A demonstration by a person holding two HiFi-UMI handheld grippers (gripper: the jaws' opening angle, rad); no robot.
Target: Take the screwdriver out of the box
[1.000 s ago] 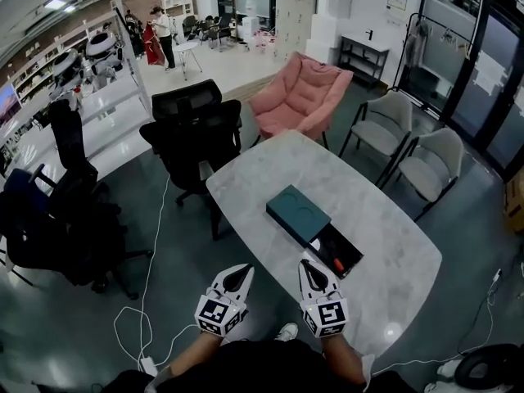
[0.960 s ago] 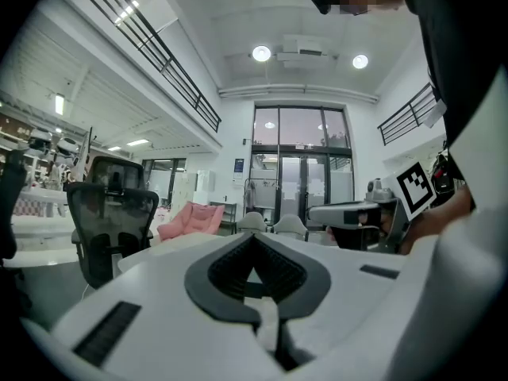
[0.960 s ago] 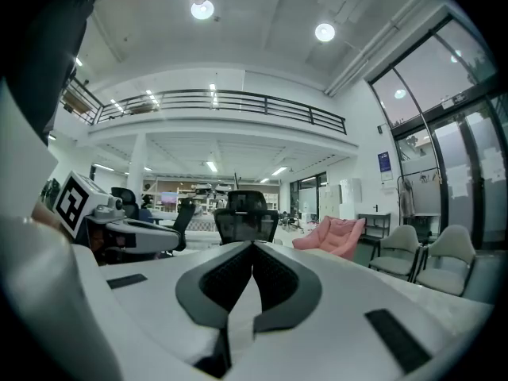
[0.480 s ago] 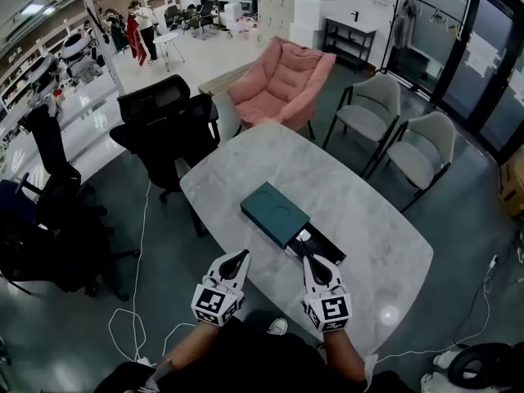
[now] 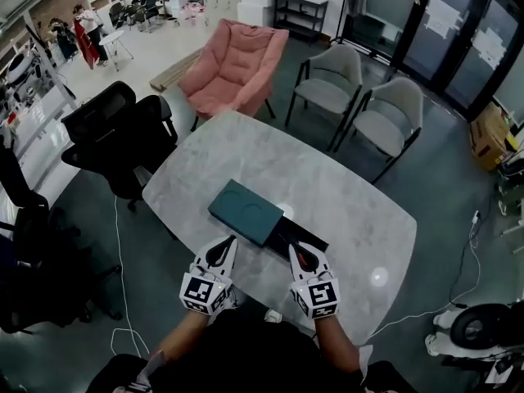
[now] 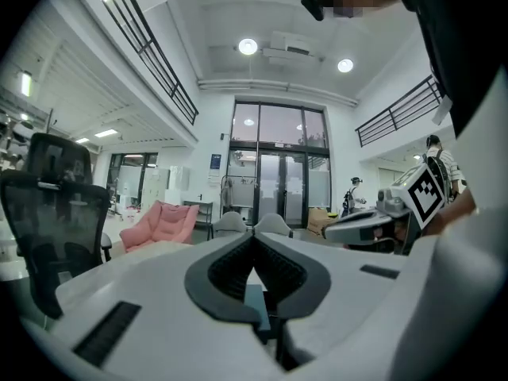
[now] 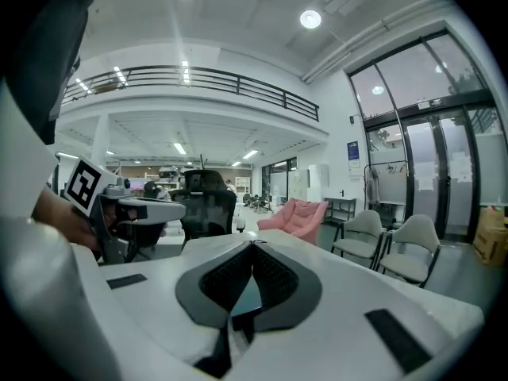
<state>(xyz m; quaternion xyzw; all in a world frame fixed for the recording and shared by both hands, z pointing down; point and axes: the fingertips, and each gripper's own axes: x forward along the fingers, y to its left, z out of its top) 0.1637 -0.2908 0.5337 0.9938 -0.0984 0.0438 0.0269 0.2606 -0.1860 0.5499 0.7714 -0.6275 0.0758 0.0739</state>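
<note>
flat teal box [image 5: 244, 211] on table's near edge, dark inner tray [image 5: 307, 234] out right for access; left gripper [image 5: 229, 242], right gripper [image 5: 293, 248] just beside it, jaws together, empty.

The left white gripper [image 5: 228, 241] and right white gripper [image 5: 293, 247] come forward over the pale marbled desk [image 5: 352, 199], arriving just beside the flat teal box [image 5: 246, 211] and its black tray [image 5: 309, 237].

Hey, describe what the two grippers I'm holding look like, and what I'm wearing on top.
The left gripper and right gripper are matching white shells that taper to a point. Each carries a cube with black-and-white square markers at its rear. Inside, the jaws are lined with black ribbed pads around a dark, diamond-shaped hollow. You wear a dark top.
</note>
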